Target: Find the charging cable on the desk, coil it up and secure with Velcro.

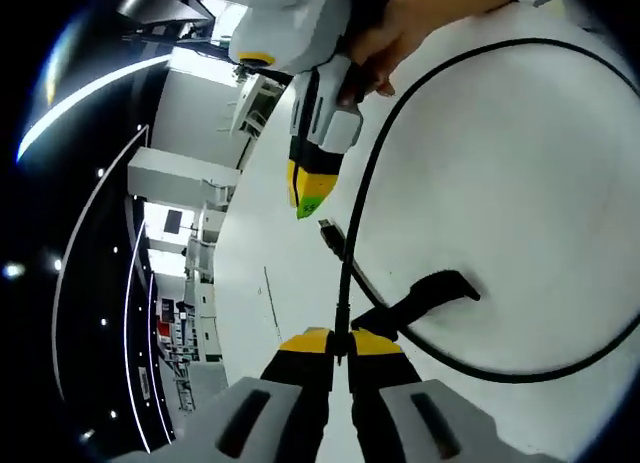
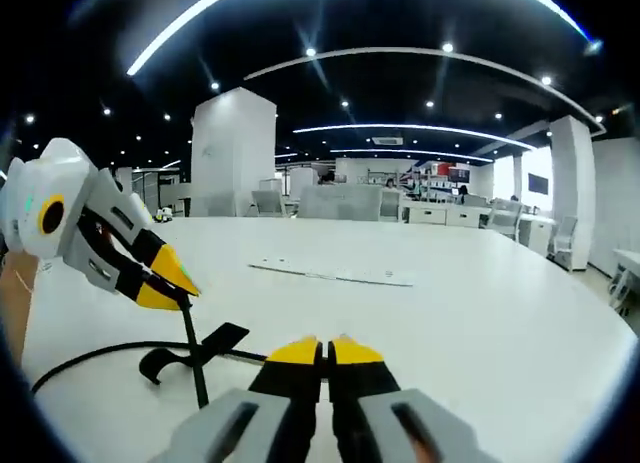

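In the left gripper view, the left gripper [image 1: 339, 345] rises from the bottom with its yellow-tipped jaws closed on the black cable [image 1: 352, 245], which passes between the tips. From this grip the cable runs straight away from the camera, then curves right near the top into a wide loop lying on the white desk [image 1: 520, 213] and comes back around the right side toward the near edge. A short plug end [image 1: 331, 235] lies just beside the straight part, with its long axis pointing up and left. The black Velcro strap [image 1: 428, 293] is on the cable just right of the jaws and points to the right. At the top, a hand [image 1: 420, 28] holds the right gripper [image 1: 308, 205], which points down toward the plug; its tips look together, with nothing between them. In the right gripper view, the right gripper [image 2: 326, 351] is at the bottom with its jaws closed and nothing held. At the left, the left gripper [image 2: 178, 291] grips the cable [image 2: 192, 353], which hangs almost upright from its tips down to the desk [image 2: 450, 303]. From there the cable continues left along the surface in a low curve. The strap [image 2: 190, 353] lies flat beside it, pointing right and far. A long flat strip [image 2: 330, 274] lies farther away on the desk.
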Demonstrator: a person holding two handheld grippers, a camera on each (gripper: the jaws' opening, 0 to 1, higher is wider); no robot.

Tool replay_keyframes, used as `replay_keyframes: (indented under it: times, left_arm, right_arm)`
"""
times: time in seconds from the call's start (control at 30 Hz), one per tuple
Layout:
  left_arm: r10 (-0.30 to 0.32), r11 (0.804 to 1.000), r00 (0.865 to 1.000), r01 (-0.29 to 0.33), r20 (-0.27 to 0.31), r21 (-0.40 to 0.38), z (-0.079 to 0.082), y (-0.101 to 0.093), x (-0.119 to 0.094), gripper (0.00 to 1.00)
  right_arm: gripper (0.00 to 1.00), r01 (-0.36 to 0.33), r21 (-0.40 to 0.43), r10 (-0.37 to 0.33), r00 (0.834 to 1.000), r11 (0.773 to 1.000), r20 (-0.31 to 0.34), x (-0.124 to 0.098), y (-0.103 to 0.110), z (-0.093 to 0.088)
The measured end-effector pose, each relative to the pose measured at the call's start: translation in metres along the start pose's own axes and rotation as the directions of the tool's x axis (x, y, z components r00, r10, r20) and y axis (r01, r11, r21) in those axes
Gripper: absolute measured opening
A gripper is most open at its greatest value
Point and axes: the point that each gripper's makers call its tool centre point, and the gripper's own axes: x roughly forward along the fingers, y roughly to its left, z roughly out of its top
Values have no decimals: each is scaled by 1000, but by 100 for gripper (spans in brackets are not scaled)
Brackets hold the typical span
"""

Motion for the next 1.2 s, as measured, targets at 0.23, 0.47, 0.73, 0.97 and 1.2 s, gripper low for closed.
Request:
replay_keyframes:
  times: [0.23, 0.47, 0.73, 0.97, 1.2]
  left_arm:
    - [-35, 997, 999, 34, -23, -66, -22, -11, 12, 7]
    - [-47, 987, 997, 38, -54, -155, -42, -13, 12, 7]
    - [-43, 957, 980, -15, -193, -290, -83, -22, -4, 7]
    - [-86, 940, 959, -13, -271, -342, -108, -38, -23, 7]
    - [-143, 933, 934, 18, -326, -358, -115, -43, -32, 7]
  right_arm:
    - [3, -52, -48, 51, 998, 997, -32, 28, 18, -4]
    - [3, -30, -176, 8, 992, 984, -127, 26, 12, -23]
    - [3, -37, -156, 19, 993, 987, -116, 24, 11, -24]
    - [3, -26, -172, 6, 993, 985, -116, 22, 13, -23]
    - [3, -18, -191, -2, 994, 981, -108, 18, 14, -23]
